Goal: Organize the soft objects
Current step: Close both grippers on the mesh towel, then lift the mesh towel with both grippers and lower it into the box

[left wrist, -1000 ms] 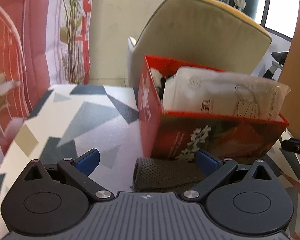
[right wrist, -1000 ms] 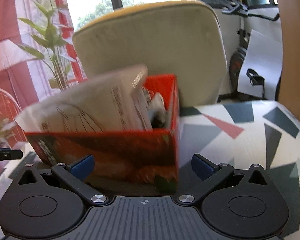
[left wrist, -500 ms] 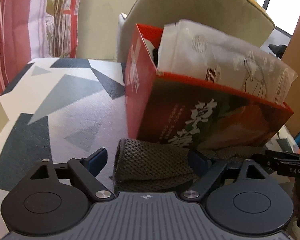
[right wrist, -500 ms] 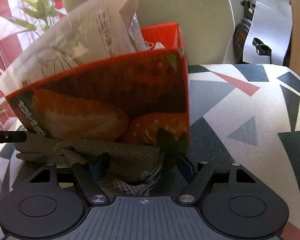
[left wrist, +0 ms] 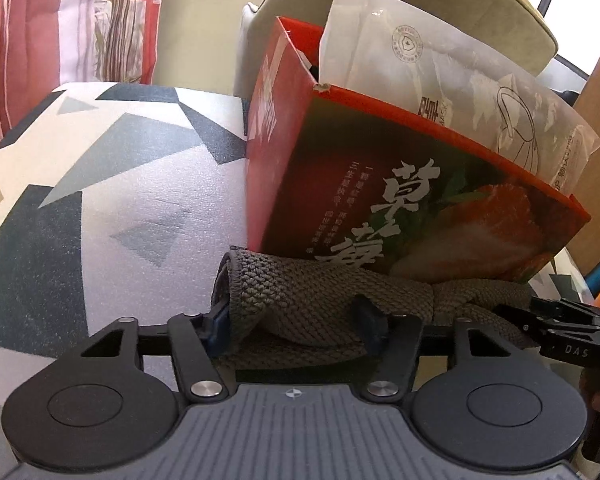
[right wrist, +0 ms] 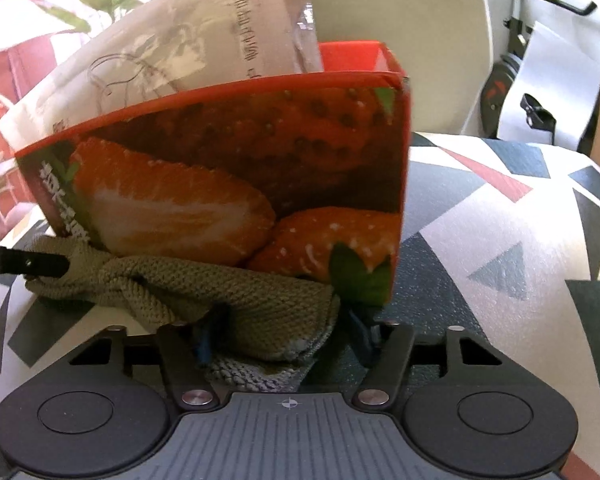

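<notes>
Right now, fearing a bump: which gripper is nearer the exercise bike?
Right. The right gripper holds the knitted cloth nearest the exercise bike; the left gripper holds its far end.

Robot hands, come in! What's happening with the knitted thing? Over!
Left gripper and right gripper each closing around an end of the knit cloth. Cloth lies on the table against the strawberry box. Box crowds the front.

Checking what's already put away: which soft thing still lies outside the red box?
The olive knitted cloth; it lies on the table against the red box, while the white packet stands inside.
</notes>
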A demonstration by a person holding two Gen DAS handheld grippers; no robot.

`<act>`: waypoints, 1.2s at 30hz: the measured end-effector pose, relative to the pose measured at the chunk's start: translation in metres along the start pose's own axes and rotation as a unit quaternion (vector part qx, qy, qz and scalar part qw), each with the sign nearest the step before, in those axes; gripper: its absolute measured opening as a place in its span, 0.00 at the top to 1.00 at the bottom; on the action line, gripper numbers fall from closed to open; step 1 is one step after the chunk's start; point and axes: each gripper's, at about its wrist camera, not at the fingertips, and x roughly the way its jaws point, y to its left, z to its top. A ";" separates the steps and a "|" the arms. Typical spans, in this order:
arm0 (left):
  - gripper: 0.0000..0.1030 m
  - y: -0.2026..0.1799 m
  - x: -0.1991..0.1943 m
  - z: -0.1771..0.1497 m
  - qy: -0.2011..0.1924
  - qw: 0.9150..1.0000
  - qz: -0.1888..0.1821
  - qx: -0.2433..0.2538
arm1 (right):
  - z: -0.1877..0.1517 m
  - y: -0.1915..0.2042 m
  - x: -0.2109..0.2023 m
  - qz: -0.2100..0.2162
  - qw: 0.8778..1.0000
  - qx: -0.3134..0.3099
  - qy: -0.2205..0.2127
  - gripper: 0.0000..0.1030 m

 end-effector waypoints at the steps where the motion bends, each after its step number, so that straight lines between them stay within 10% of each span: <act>1: 0.49 0.000 0.000 -0.001 0.001 1.000 -0.002 -0.002 | 0.000 0.002 0.000 0.002 1.000 -0.004 0.002 0.53; 5: 0.74 -0.002 -0.008 -0.003 -0.001 1.000 -0.002 -0.009 | 0.003 0.005 -0.002 0.016 1.000 -0.006 0.012 0.74; 10: 0.82 -0.007 -0.025 -0.010 -0.010 1.000 -0.002 -0.001 | 0.004 0.007 -0.015 0.027 1.000 -0.009 0.008 0.86; 36: 0.83 -0.053 -0.162 0.022 -0.172 0.984 -0.005 0.035 | 0.087 0.031 -0.140 0.088 0.986 -0.036 -0.138 0.87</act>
